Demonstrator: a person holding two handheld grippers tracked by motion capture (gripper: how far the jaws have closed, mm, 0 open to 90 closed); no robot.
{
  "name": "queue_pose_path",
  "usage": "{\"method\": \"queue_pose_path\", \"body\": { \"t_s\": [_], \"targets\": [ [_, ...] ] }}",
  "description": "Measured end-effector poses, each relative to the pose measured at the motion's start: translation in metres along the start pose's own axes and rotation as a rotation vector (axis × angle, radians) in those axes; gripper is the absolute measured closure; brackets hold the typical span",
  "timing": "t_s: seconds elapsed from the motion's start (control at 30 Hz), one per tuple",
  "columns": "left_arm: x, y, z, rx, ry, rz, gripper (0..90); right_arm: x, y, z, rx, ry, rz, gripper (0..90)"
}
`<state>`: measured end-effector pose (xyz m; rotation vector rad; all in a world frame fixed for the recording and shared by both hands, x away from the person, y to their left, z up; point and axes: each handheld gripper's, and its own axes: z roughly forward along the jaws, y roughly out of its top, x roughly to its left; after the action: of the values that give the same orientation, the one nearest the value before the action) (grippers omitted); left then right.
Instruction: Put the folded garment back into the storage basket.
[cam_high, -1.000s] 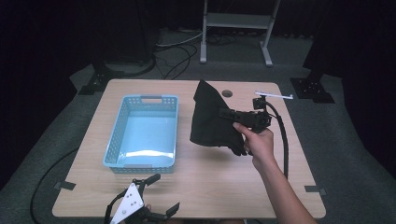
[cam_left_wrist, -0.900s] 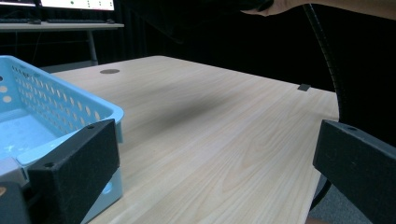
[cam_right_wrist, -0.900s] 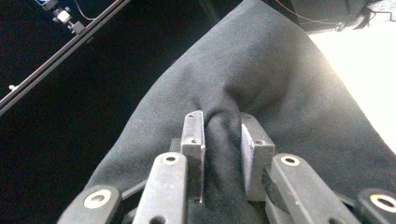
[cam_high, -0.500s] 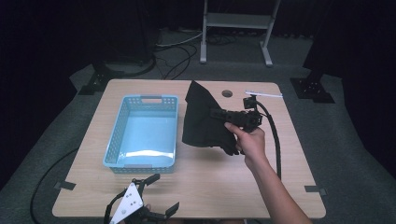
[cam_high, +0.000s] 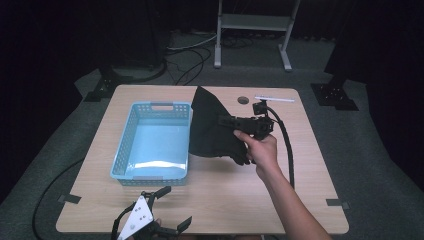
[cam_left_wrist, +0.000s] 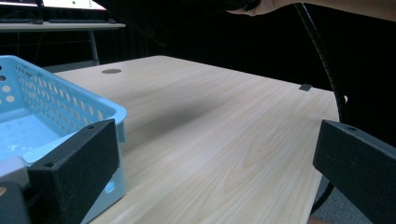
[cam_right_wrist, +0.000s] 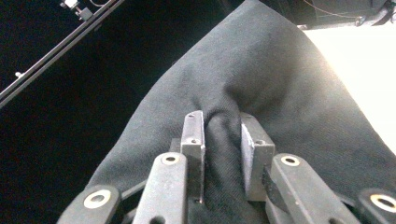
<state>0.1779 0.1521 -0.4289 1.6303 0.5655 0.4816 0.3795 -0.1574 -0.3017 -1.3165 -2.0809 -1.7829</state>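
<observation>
A black cloth (cam_high: 212, 127) hangs above the table, its left edge over the right rim of a light blue basket (cam_high: 150, 142). My right gripper (cam_high: 225, 121) is shut on a fold of that cloth (cam_right_wrist: 243, 84), which bunches between the two pads (cam_right_wrist: 194, 135). A hand holds this gripper from the right, with its cable looping behind. My left gripper (cam_high: 172, 207) rests at the table's front edge, jaws wide open with nothing between them. In the left gripper view, the basket (cam_left_wrist: 56, 116) stands just beyond the left jaw.
The wooden table (cam_high: 300, 165) has a round grommet (cam_high: 243, 100) and a white strip (cam_high: 274, 98) near its far edge. Tape marks (cam_high: 336, 203) sit at its front corners. A metal stand (cam_high: 252, 22) and cables lie on the floor behind.
My right gripper has carried the black cloth to the left, nearer the basket. The left gripper has stayed where it was.
</observation>
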Motion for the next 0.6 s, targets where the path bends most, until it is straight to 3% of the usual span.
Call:
{"method": "queue_pose_path", "body": {
  "t_s": [0.6],
  "targets": [
    [0.001,0.000,0.000,0.001,0.004,-0.002,0.0,0.011,0.002,0.032,0.028,0.035,-0.013,74.7]
  ]
}}
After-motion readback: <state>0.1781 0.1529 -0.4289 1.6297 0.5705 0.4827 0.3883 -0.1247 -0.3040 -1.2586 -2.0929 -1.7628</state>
